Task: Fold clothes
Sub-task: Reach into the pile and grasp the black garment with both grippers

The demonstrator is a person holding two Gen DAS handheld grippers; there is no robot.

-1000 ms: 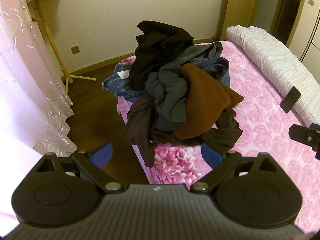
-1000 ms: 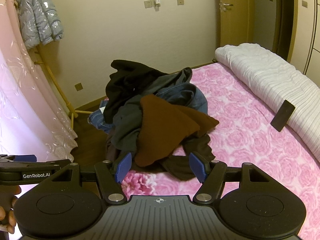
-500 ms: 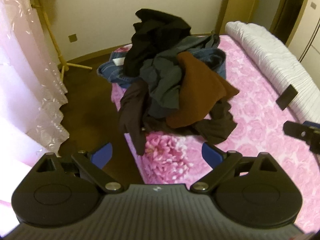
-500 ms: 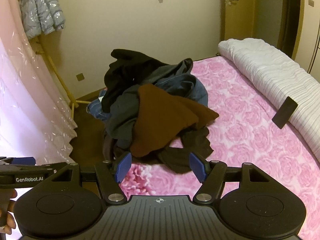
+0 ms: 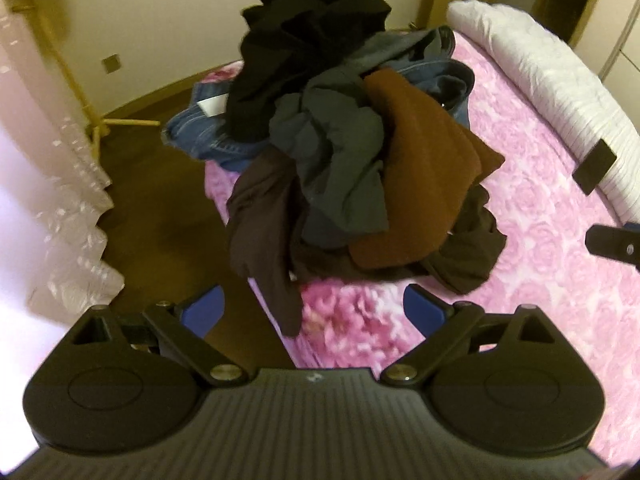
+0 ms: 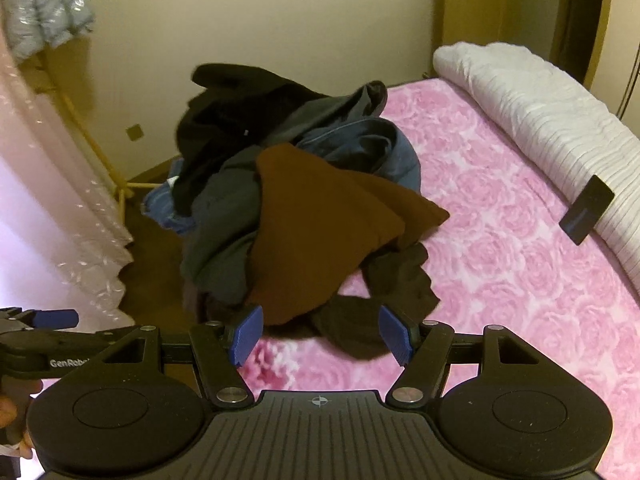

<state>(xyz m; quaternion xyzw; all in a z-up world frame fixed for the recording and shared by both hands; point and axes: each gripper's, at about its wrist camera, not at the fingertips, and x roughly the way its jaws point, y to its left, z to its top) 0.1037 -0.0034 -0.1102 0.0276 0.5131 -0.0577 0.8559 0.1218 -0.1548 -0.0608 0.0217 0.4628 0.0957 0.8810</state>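
A heap of clothes lies on the near corner of a pink rose-patterned bed (image 5: 560, 280). A rust-brown garment (image 5: 424, 184) (image 6: 316, 236) lies on top, beside a grey one (image 5: 340, 160), a black one (image 5: 304, 36) and blue jeans (image 5: 200, 136). A dark brown piece (image 5: 264, 240) hangs over the bed edge. My left gripper (image 5: 314, 310) is open and empty, just short of the heap. My right gripper (image 6: 320, 334) is open and empty, close to the heap's near edge.
A rolled white striped quilt (image 6: 540, 116) lies along the bed's far right side, with a dark phone (image 6: 586, 216) leaning on it. A pink curtain (image 6: 48, 200) and a wooden coat stand (image 6: 100, 152) stand left, over brown floor (image 5: 160, 220).
Both grippers have moved closer to the clothes heap, which now looks larger in both views. Both stay open and empty.
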